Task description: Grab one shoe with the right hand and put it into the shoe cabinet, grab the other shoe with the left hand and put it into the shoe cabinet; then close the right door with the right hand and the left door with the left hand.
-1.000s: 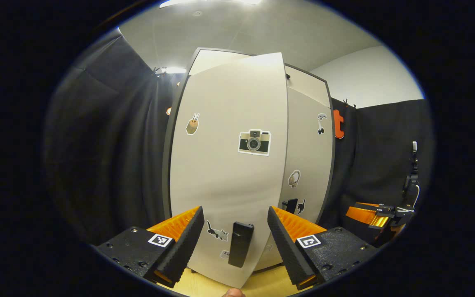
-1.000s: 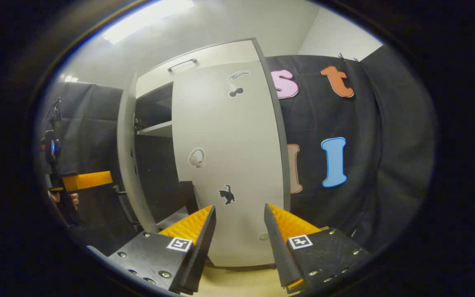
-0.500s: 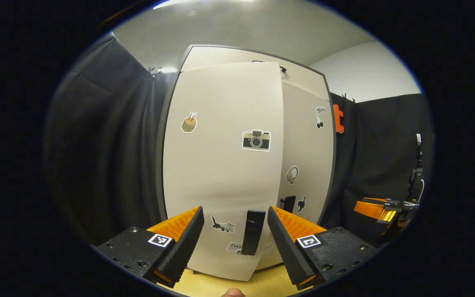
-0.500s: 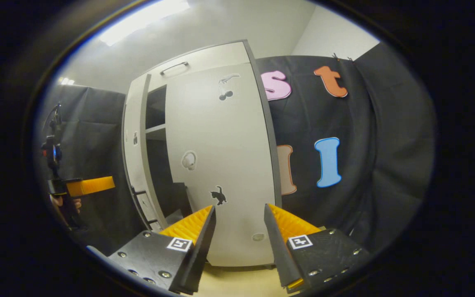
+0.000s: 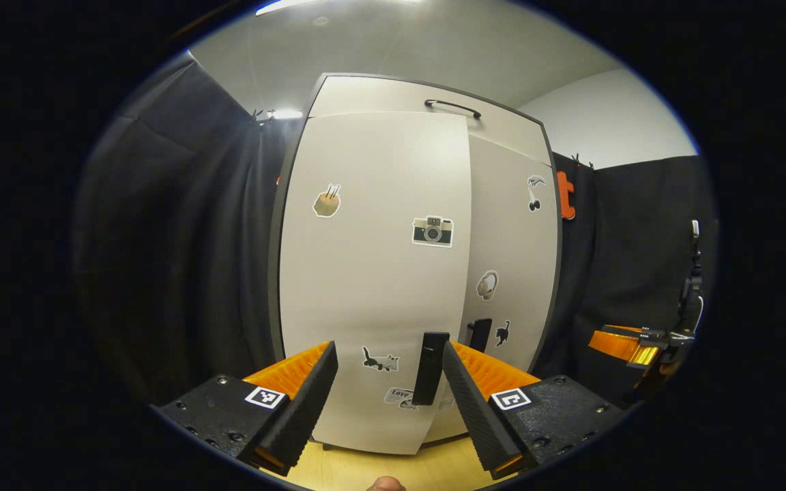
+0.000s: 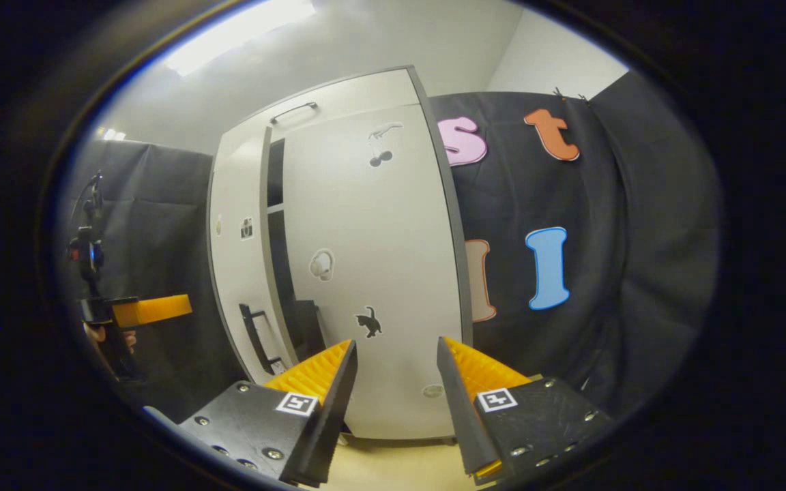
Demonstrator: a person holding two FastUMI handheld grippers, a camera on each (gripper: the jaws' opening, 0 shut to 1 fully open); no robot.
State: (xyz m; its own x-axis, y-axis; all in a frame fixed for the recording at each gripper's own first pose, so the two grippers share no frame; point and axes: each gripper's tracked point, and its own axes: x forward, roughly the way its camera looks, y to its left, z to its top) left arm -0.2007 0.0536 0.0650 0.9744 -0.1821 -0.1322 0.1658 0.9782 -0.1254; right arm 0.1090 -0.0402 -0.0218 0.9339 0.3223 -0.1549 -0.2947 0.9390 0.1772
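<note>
The pale shoe cabinet (image 5: 393,92) stands ahead with stickers on both doors. In the left gripper view its left door (image 5: 372,273) is almost flush, its dark handle (image 5: 430,368) just beyond my open left gripper (image 5: 386,382). The right door (image 5: 509,259) lies shut, with its handle (image 5: 479,334) beside the seam. From the right gripper view, the left door (image 6: 239,259) stands slightly ajar, leaving a narrow dark gap (image 6: 275,225) beside the shut right door (image 6: 379,259). My right gripper (image 6: 396,382) is open and holds nothing, a short way from that door.
Black cloth (image 5: 181,259) hangs on both sides of the cabinet. A top drawer handle (image 5: 452,107) sits above the doors. The light wooden floor (image 5: 359,470) shows below. The other gripper (image 5: 628,344) hovers at the right, and a hand holds the left gripper (image 6: 151,310) far left.
The left door has swung from well open to nearly shut, narrowing the dark gap. The right gripper has barely moved.
</note>
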